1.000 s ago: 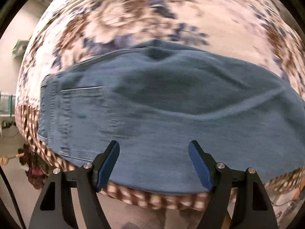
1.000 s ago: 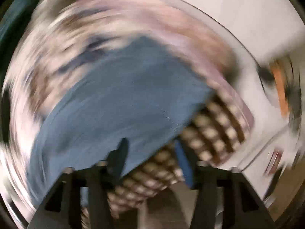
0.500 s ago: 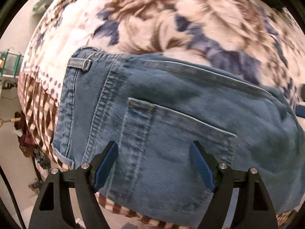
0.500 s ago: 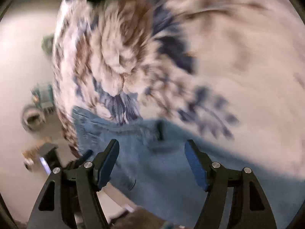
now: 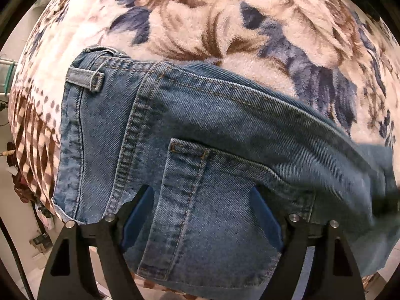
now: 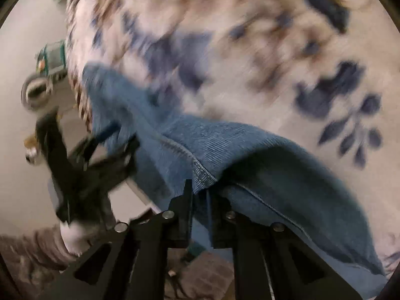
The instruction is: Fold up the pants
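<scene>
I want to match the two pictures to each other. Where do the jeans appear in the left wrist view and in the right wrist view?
Left wrist view: the jeans fill the middle and bottom, waistband at left, back pocket between the open left tool.
Right wrist view: the jeans run from upper left to lower right, an edge pinched in the shut right tool.
Shared landmark: the floral blanket under the jeans.

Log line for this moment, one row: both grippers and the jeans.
left gripper: open, straddling back pocket | right gripper: shut on jeans edge, lifted | surface: floral blanket
</scene>
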The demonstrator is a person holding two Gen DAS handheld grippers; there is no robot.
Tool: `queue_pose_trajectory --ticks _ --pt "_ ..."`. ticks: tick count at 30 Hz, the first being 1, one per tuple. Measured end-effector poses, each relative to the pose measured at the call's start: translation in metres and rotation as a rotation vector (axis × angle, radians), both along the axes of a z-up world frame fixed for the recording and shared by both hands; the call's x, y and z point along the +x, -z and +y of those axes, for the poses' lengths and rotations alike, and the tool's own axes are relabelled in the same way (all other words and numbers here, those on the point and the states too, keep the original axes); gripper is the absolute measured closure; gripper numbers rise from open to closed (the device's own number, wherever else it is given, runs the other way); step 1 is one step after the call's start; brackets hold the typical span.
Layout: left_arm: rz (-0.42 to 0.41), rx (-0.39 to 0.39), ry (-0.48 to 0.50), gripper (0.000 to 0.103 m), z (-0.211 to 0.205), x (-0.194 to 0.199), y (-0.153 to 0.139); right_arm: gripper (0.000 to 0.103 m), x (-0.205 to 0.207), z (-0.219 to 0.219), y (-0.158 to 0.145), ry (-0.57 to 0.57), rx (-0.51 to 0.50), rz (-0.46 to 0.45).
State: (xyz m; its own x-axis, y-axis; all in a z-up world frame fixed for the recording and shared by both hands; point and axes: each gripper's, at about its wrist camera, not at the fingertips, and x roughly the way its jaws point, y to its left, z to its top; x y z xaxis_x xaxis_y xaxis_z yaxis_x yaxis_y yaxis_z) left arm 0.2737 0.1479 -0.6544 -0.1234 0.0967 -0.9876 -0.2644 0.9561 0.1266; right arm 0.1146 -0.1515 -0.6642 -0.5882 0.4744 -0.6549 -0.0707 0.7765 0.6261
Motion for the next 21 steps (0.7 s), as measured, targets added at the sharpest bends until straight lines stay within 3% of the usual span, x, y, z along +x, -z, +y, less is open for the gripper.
queue_pose_trajectory --ticks 2,4,6,11,12,14,16,17,21 --pt "0.0 -0.003 0.0 0.023 0.002 -0.001 0.003 0.065 0.016 -0.009 0.013 0.075 -0.003 -0.005" --pt "0.0 0.0 0.004 0.023 0.004 -0.001 0.003 0.061 0.028 -0.013 0.028 0.179 0.062 0.06" --pt "0.001 0.003 0.005 0.023 0.011 0.003 0.008 0.052 0.029 -0.007 0.034 0.207 0.145 0.124" --pt "-0.001 -0.005 0.005 0.023 0.004 0.001 0.006 0.052 0.009 0.006 0.024 0.064 0.352 0.267" --pt "-0.002 -0.005 0.005 0.023 0.004 0.0 0.005 0.052 0.005 0.008 0.022 0.028 0.36 0.275" --pt "-0.001 -0.002 0.01 0.023 0.002 0.002 0.001 0.052 -0.001 0.003 0.022 -0.035 0.281 0.238" --pt "-0.001 0.0 0.014 0.023 0.0 0.0 0.001 0.053 0.008 0.001 0.033 0.001 0.167 0.158" --pt "-0.003 0.0 0.014 0.023 0.002 -0.001 0.003 0.053 0.011 0.001 0.035 0.035 0.162 0.142" --pt "-0.004 -0.001 0.021 0.023 0.0 -0.001 -0.001 0.052 0.016 0.007 0.028 0.128 0.26 0.143"
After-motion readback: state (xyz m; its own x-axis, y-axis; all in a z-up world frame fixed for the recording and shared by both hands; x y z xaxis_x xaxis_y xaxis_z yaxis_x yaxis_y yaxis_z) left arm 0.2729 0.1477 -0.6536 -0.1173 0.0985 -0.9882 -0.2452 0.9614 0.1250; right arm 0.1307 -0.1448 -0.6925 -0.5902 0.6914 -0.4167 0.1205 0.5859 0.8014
